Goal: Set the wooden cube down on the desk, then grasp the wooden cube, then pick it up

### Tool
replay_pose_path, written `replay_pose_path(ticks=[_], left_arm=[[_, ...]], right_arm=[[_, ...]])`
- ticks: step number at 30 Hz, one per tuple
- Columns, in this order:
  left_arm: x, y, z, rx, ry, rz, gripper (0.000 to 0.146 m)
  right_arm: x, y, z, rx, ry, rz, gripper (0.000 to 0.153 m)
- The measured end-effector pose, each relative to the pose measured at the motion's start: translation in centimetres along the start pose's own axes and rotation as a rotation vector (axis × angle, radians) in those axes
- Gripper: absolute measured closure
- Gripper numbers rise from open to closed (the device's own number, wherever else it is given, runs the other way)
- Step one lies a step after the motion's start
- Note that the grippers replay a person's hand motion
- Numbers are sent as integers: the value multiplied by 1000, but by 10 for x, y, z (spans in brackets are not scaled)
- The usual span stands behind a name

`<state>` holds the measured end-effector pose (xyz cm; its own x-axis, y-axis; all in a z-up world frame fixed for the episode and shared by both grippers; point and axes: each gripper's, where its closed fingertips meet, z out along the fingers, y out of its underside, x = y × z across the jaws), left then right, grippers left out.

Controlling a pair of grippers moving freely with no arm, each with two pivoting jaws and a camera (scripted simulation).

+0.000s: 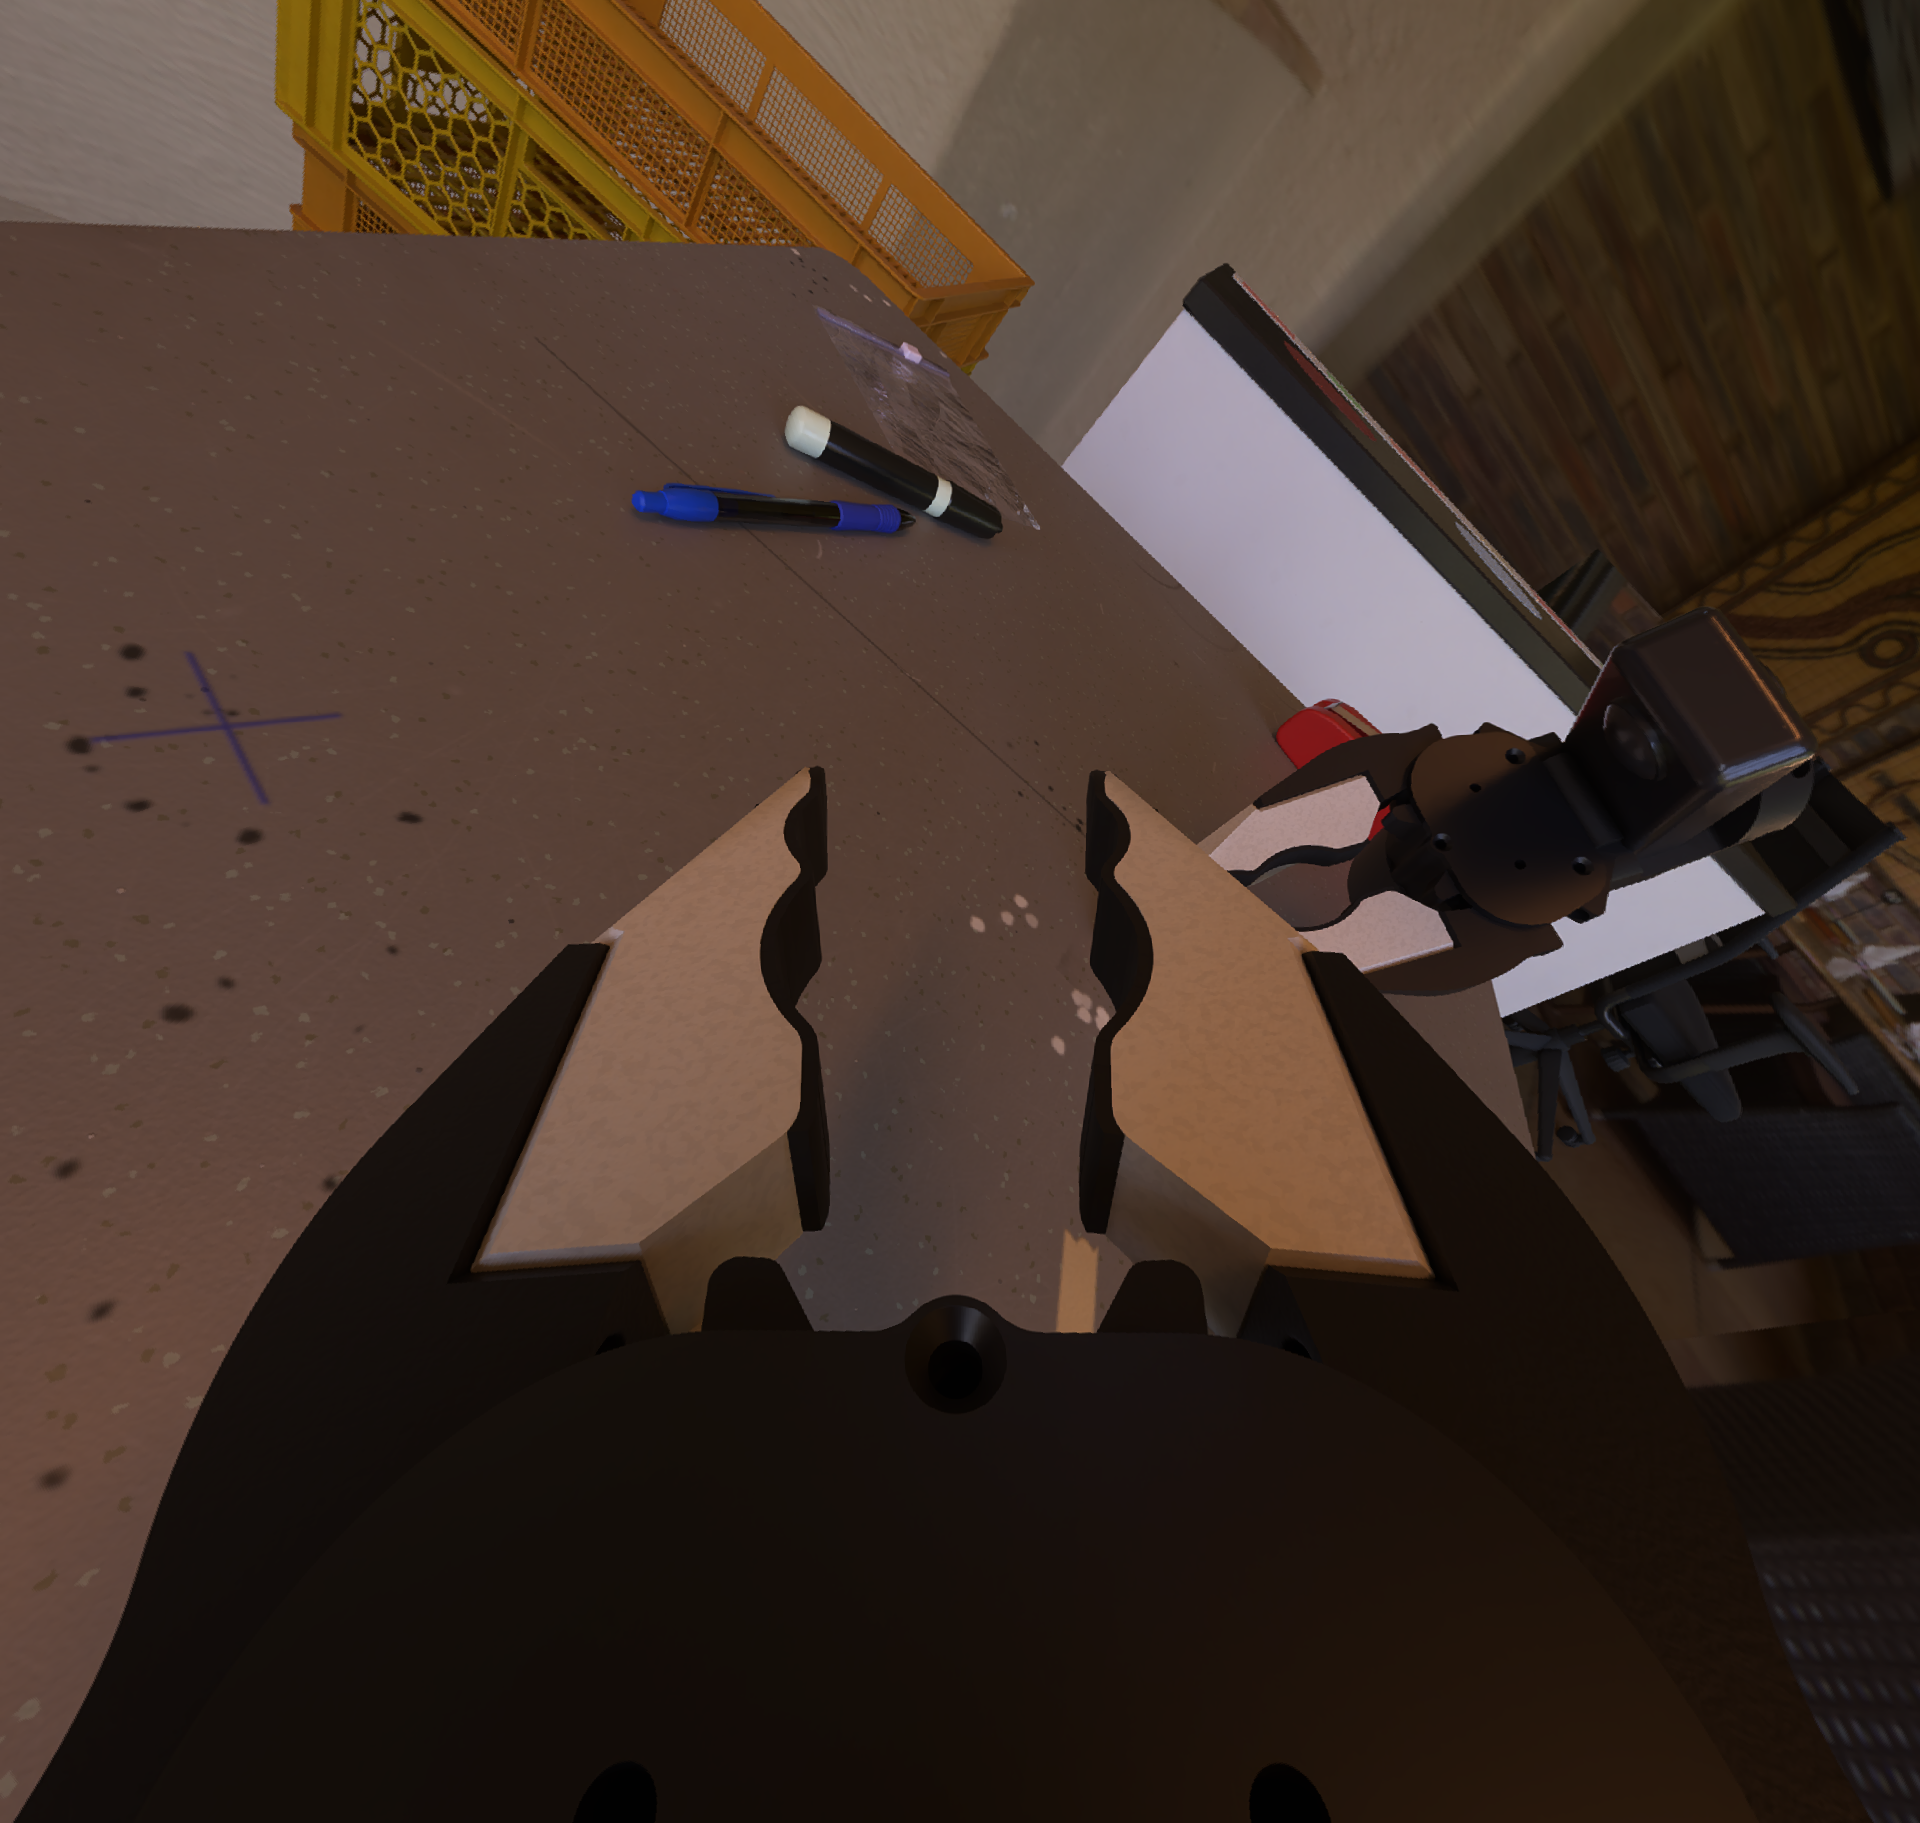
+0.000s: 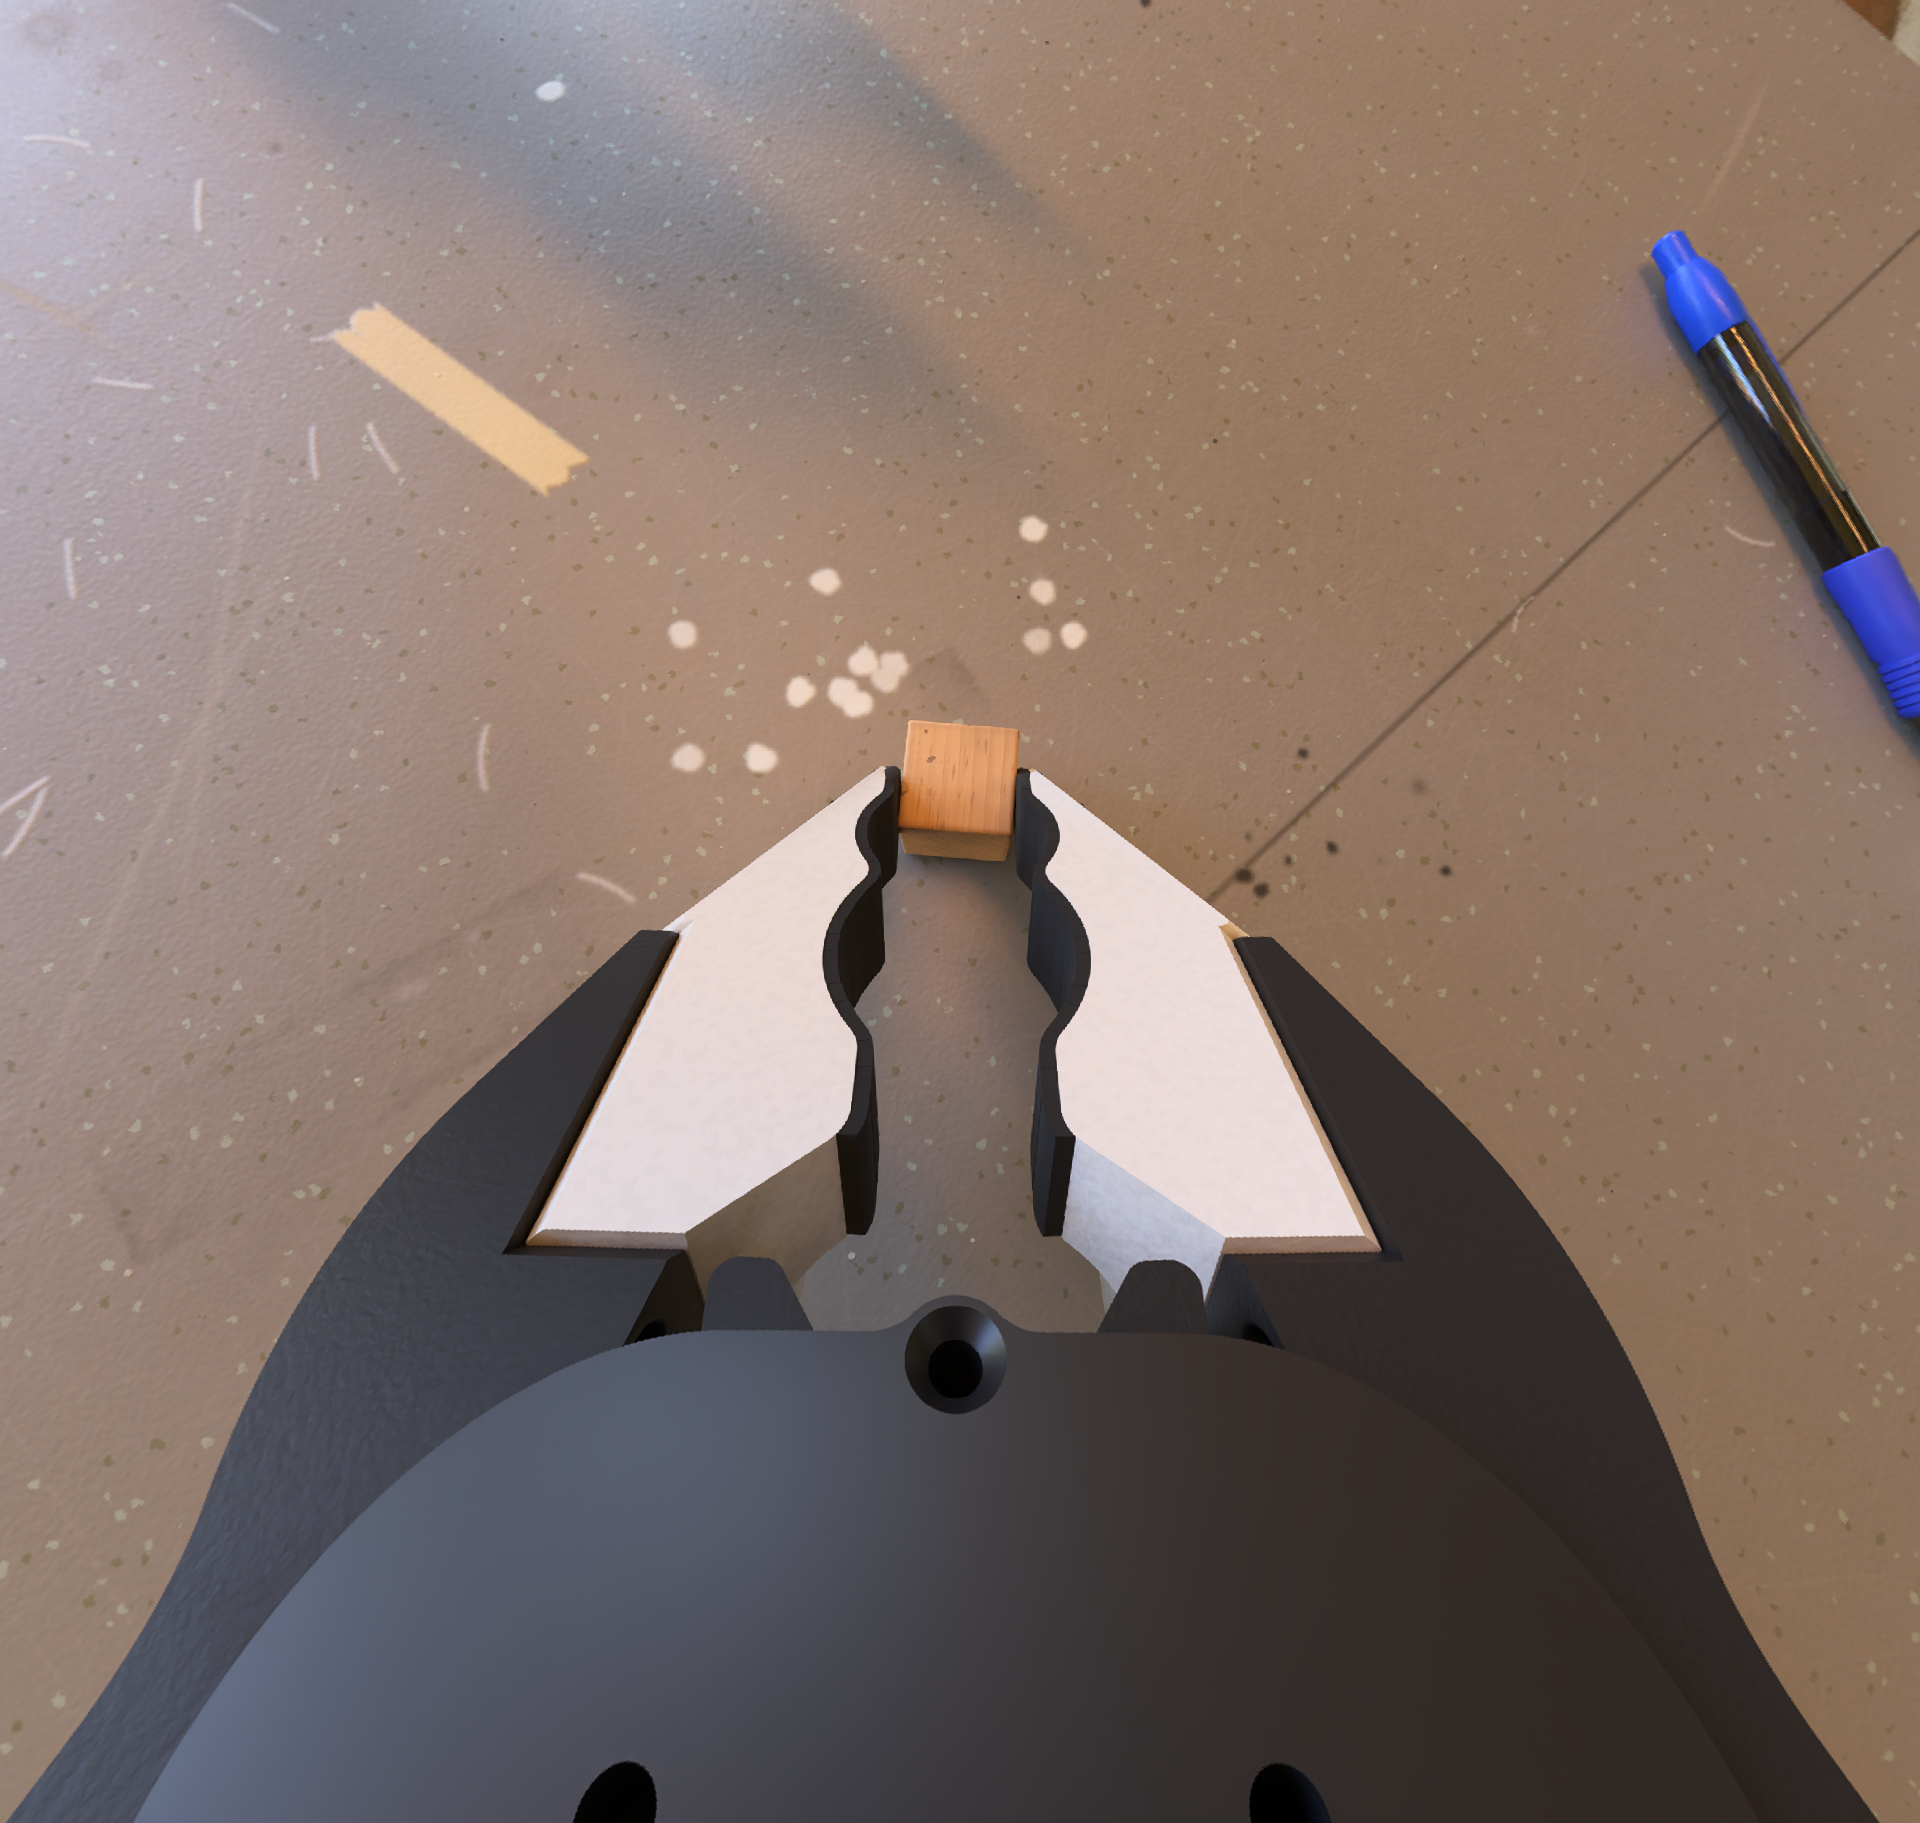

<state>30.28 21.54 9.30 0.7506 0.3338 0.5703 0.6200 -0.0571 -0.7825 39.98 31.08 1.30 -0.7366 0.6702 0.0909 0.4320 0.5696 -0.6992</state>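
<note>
A small wooden cube [image 2: 956,778] sits between the fingertips of my right gripper [image 2: 956,794], which is shut on it, low over the brown speckled desk [image 2: 1351,838]. I cannot tell whether the cube touches the desk. My left gripper [image 1: 956,786] is open and empty above the desk [image 1: 468,526]. In the left wrist view the right gripper [image 1: 1252,838] shows at the desk's right edge, and the cube is hidden there.
A blue pen [image 1: 769,509] [image 2: 1787,464], a black marker [image 1: 894,472] and a clear plastic bag [image 1: 925,402] lie on the desk's far side. Yellow and orange crates [image 1: 623,90] stand behind. A whiteboard [image 1: 1299,578] is beside the desk. A tan tape strip [image 2: 462,400] lies on the desk.
</note>
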Motion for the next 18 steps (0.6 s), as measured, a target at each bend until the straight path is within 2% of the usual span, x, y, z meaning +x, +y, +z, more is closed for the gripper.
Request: replay_pose_path(ticks=[18], left_arm=[[0,0,0,6,2,-5,96]], right_arm=[[0,0,0,2,6,-6,131]])
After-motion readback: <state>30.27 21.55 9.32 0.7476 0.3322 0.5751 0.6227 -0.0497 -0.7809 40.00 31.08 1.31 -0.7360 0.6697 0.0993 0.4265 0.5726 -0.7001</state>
